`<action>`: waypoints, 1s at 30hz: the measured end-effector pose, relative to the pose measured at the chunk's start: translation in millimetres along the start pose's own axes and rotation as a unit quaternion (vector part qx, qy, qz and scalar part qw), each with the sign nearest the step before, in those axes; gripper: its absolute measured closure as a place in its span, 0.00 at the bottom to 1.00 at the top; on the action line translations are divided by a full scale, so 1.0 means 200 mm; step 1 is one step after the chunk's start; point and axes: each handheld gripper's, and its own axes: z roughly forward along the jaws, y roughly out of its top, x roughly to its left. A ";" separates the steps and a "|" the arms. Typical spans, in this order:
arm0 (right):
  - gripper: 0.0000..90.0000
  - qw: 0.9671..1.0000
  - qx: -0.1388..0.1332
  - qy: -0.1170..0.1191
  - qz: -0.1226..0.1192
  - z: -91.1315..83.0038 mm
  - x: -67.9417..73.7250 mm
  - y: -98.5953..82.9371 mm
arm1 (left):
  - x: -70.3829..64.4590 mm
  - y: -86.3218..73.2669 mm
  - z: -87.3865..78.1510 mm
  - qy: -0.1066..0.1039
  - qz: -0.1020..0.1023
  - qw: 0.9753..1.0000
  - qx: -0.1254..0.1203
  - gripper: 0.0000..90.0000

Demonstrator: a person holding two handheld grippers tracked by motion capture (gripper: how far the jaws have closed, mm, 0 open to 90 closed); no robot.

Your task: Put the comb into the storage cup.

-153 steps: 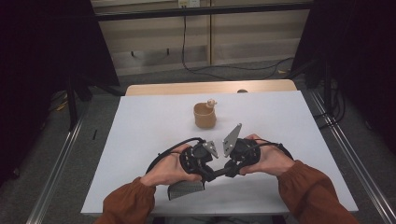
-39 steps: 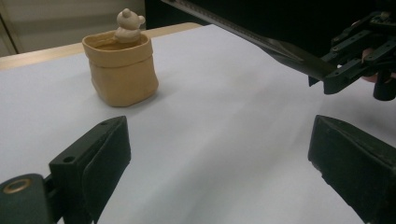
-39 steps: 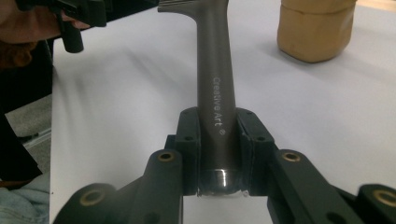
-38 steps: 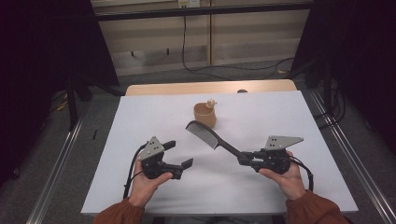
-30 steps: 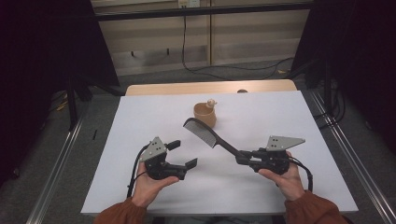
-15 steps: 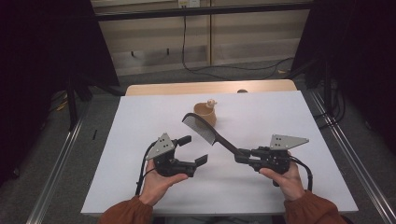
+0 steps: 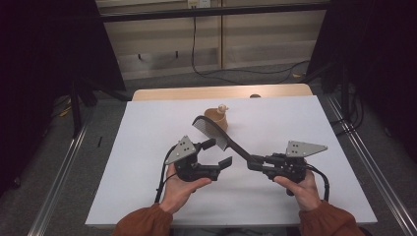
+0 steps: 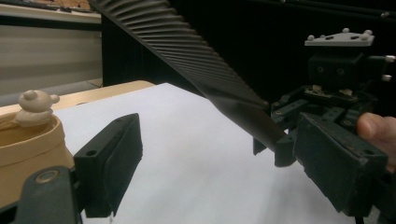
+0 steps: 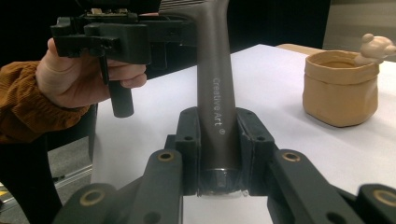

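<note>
A black wide-toothed comb [image 7: 212, 132] hangs tilted over the white table [image 7: 147, 147], its toothed head near a tan pot [image 7: 216, 118]. My right gripper [image 7: 253, 162] is shut on the end of its handle; in the right gripper view the comb handle [image 9: 214, 84] runs up from the closed right gripper [image 9: 217, 154]. My left gripper [image 7: 219, 153] stands open just left of the handle, not touching it. In the left gripper view the comb [image 8: 196, 60] crosses ahead of the open left gripper [image 8: 219, 140], with the right gripper [image 8: 343, 70] beyond.
The tan pot [image 9: 338, 88] carries a small bear-like figure [image 9: 376, 46] on its rim and stands at the table's far middle. A wooden table edge [image 7: 221, 92] lies behind the white top. Dark curtains and metal rails flank both sides.
The hands, first together at the table's middle, have parted. Over the last second the left gripper has moved right toward the comb, and the comb's head has swung up and left.
</note>
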 end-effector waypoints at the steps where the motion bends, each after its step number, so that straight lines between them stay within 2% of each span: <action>1: 0.81 1.000 0.002 -0.004 -0.003 0.00 0.00 0.00 | 0.00 0.00 0.01 0.001 -0.006 1.000 -0.005 0.20; 11: 0.81 1.000 -0.008 -0.013 -0.004 -0.01 -0.01 0.00 | -0.05 0.04 0.09 0.004 -0.033 0.999 -0.004 0.32; 14: 0.81 1.000 -0.008 -0.013 -0.003 -0.02 0.00 0.00 | -0.05 0.04 0.10 0.001 -0.051 0.999 -0.006 0.37; 15: 0.81 1.000 -0.007 -0.013 -0.004 -0.01 0.00 0.01 | -0.06 0.04 0.10 0.006 -0.054 0.998 -0.006 0.40; 17: 0.81 1.000 -0.007 -0.013 -0.005 -0.01 0.00 0.00 | -0.05 0.05 0.10 -0.001 -0.071 0.997 -0.003 0.40; 20: 0.81 1.000 -0.007 -0.012 -0.007 -0.01 0.00 0.01 | -0.05 0.05 0.10 0.010 -0.069 0.998 0.002 0.45; 23: 0.81 1.000 -0.007 -0.013 -0.007 -0.01 0.00 0.01 | -0.05 0.06 0.11 0.011 -0.091 0.996 0.008 0.53; 25: 0.81 1.000 -0.008 -0.014 -0.007 -0.01 0.00 0.00 | -0.05 0.07 0.12 0.007 -0.113 0.994 0.005 0.56; 30: 0.81 1.000 -0.008 -0.017 -0.006 -0.01 0.00 0.00 | -0.05 0.08 0.13 0.001 -0.127 0.992 0.010 0.63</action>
